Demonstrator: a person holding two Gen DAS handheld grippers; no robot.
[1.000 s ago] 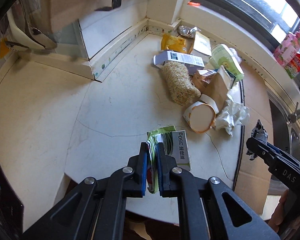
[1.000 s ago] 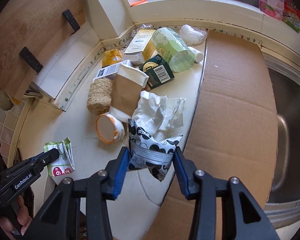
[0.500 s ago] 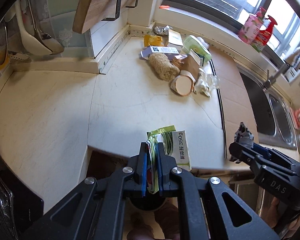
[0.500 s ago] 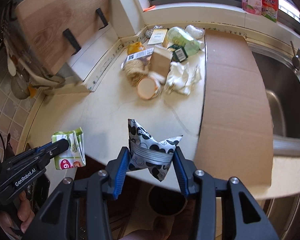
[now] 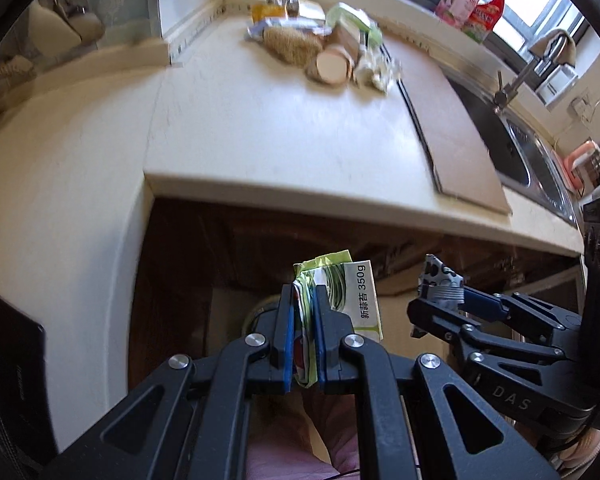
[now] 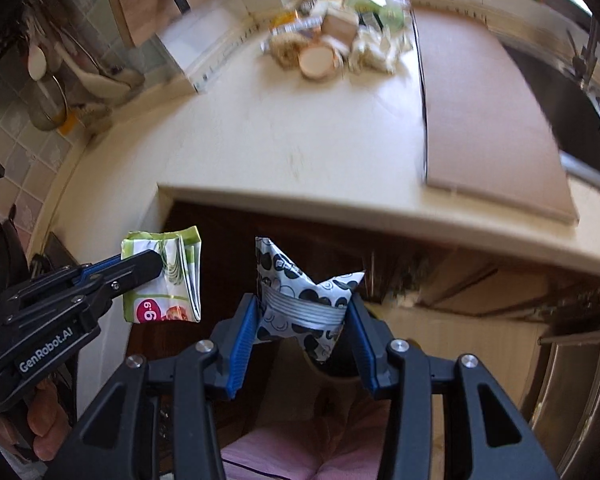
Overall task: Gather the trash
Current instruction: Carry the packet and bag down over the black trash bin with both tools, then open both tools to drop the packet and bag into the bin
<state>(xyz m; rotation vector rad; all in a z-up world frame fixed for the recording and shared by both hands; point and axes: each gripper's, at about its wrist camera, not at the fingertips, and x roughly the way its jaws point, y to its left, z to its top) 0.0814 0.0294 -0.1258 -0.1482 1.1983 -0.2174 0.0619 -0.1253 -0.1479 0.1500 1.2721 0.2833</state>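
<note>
My left gripper (image 5: pixel 303 292) is shut on a flattened green and white food packet (image 5: pixel 352 292), which also shows at the left of the right wrist view as the green packet (image 6: pixel 168 280). My right gripper (image 6: pixel 303 308) is shut on a crumpled black and white dotted wrapper (image 6: pixel 304 300); that wrapper (image 5: pixel 440 276) appears beside the packet in the left wrist view. Both grippers hang in front of the counter edge, over the dark space below it. A dark round bin opening (image 6: pixel 340 368) lies partly hidden under the right gripper's fingers. A pile of trash (image 5: pixel 328 52) remains far back on the counter.
A cream counter (image 5: pixel 280 132) ends in a front edge just beyond the grippers. A brown cardboard sheet (image 6: pixel 480 112) lies on its right part, next to a steel sink (image 5: pixel 516 148). Pink fabric of the person's clothing (image 6: pixel 300 456) shows below. Utensils hang on the tiled wall at left.
Both grippers have pulled back from the trash pile, past the counter's front edge and slightly down, each keeping hold of its piece. The pile now lies far off.
</note>
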